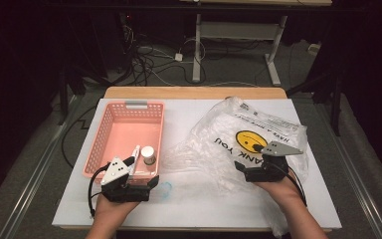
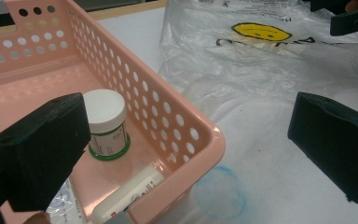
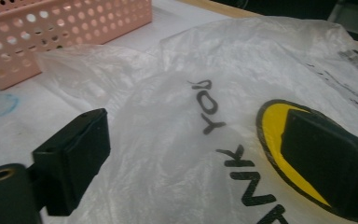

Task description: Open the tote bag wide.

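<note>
Item 1: my claws, two. My left claw (image 1: 138,175) is sitting at the lower left of the high view, at the near corner of the basket; its jaws are standing wide apart and holding nothing. My right claw (image 1: 251,167) is sitting at the lower right of that view, over the bag; its jaws are gaping with the film lying between and under them, and I cannot tell whether the pads are pressing it.

Item 2: basket (image 1: 110,112), one, pink, perforated, lying left of centre in the high view.

Item 3: jar (image 2: 105,122), one, white lid, green band at its foot, standing upright in the near end of the basket.

Item 4: tube (image 2: 129,195), one, white, lying flat in the basket just beside the jar.

Item 5: bag (image 1: 214,144), one, clear plastic, crumpled, spreading over the right half of the table (image 1: 189,204), printed with one yellow smiley (image 1: 249,139) and black lettering.

Item 6: blue ring (image 2: 221,192), one, lying on the table just off the basket's near corner.

View notes: the left gripper view is showing the jar's green band and the tube's print, which the high view is blurring. The right gripper view is showing the lettering close up; the high view is showing both of my hands and the floor cables.
</note>
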Demonstrator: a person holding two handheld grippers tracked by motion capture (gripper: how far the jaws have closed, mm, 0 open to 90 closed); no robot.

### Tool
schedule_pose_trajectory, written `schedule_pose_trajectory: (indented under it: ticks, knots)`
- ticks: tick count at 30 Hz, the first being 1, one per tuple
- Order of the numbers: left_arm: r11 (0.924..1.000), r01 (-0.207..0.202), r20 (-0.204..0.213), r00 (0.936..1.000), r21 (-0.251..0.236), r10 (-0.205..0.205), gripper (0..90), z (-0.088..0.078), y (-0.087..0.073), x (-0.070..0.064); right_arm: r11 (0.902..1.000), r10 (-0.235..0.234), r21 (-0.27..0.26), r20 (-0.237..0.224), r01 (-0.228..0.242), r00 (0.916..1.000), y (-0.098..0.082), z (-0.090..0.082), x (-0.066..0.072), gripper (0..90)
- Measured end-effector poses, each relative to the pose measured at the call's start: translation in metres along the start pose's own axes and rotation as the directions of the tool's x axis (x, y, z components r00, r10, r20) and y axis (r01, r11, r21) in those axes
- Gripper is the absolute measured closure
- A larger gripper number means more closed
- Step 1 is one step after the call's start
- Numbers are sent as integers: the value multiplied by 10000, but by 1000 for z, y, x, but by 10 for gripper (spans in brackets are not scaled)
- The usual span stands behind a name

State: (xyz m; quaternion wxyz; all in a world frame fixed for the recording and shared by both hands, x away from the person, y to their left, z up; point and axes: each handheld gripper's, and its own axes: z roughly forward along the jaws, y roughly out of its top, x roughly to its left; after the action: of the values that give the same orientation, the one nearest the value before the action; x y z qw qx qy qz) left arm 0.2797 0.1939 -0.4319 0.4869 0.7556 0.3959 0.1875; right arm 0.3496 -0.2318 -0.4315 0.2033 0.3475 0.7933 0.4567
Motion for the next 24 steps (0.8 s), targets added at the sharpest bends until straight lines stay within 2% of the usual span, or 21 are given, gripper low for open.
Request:
schedule_pose_trajectory:
  ticks: [4, 12, 24]
  knots:
    - [10000, -45, -44, 10000, 34, 46, 0, -2, -2, -1, 10000, -65, 12, -505, 66, 9987, -2, -1, 4, 223]
    - [10000, -15, -56, 10000, 77, 15, 0, -3, -3, -2, 9994, -88, 338, -1049, 124, 9944, -8, 0, 8, 317]
    - [9999, -18, -6, 10000, 115, 18, 0, -2, -4, -2, 9884, -741, 1215, -1384, 911, 9876, -17, 8, 20, 457]
